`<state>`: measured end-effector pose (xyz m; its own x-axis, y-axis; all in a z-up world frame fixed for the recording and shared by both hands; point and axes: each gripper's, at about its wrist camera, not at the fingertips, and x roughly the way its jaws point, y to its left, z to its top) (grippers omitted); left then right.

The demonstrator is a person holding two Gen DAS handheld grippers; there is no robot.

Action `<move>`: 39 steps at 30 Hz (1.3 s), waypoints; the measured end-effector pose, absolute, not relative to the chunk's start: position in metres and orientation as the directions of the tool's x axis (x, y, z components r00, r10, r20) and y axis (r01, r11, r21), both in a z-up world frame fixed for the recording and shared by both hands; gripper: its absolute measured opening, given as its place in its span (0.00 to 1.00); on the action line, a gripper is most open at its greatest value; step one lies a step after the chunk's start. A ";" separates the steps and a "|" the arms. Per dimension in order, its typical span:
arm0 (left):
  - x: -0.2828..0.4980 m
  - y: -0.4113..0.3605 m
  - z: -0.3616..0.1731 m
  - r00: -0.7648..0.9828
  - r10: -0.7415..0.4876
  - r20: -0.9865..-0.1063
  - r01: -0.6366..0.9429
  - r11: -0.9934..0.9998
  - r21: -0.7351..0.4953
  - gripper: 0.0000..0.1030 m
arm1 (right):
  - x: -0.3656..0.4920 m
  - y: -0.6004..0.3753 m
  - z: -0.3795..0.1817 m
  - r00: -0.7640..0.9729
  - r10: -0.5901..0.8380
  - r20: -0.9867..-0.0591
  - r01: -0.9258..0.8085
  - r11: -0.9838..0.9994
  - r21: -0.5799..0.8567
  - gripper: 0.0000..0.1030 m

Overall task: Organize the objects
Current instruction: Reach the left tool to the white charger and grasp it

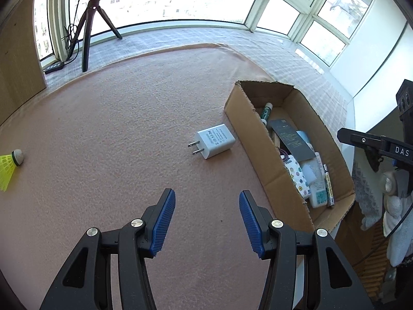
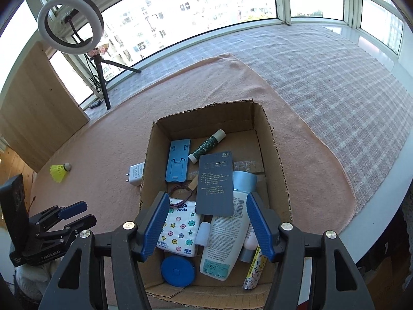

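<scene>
A cardboard box (image 2: 276, 155) stands on the pink cloth (image 1: 116, 129), holding a blue phone stand (image 2: 178, 162), a green tube (image 2: 206, 146), a dark card (image 2: 215, 183), a tissue pack (image 2: 178, 227), a white bottle (image 2: 224, 242) and a blue round case (image 2: 178, 270). My right gripper (image 2: 207, 201) hovers open above the box with nothing between its pads. A white charger (image 1: 213, 144) lies on the cloth just left of the box (image 1: 247, 118). My left gripper (image 1: 206, 199) is open and empty a little short of the charger. A yellow shuttlecock (image 1: 10, 165) lies far left.
A ring light on a tripod (image 2: 71, 20) stands at the back left by the windows, next to a wooden panel (image 2: 38, 118). A power strip (image 1: 54, 67) lies by the tripod's feet. Checked cloth (image 2: 335, 90) covers the back and right; the table's white edge (image 2: 382, 222) curves near the box.
</scene>
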<state>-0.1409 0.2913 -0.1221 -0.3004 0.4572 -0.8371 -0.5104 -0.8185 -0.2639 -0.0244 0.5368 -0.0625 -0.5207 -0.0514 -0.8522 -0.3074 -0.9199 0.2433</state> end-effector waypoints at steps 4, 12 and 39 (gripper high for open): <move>-0.159 0.306 -0.125 -0.305 0.463 -0.832 -0.526 -0.810 -0.258 0.53 | -0.010 0.540 -0.063 -0.527 -0.059 -0.848 -0.326 -0.907 0.266 0.57; -0.193 0.337 -0.139 -0.289 0.462 -0.838 -0.532 -0.806 -0.261 0.53 | 0.008 0.549 -0.062 -0.530 -0.062 -0.846 -0.356 -0.889 0.289 0.57; -0.236 0.400 -0.178 -0.238 0.362 -0.901 -0.598 -0.786 -0.157 0.54 | -0.004 0.541 -0.068 -0.511 -0.084 -0.856 -0.331 -0.900 0.286 0.57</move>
<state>-0.2356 0.3998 -0.1778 -0.2383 0.3619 -0.9013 -0.5984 -0.7856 -0.1573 -0.0043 0.5408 -0.0682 -0.5105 -0.0841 -0.8557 -0.3306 -0.8995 0.2856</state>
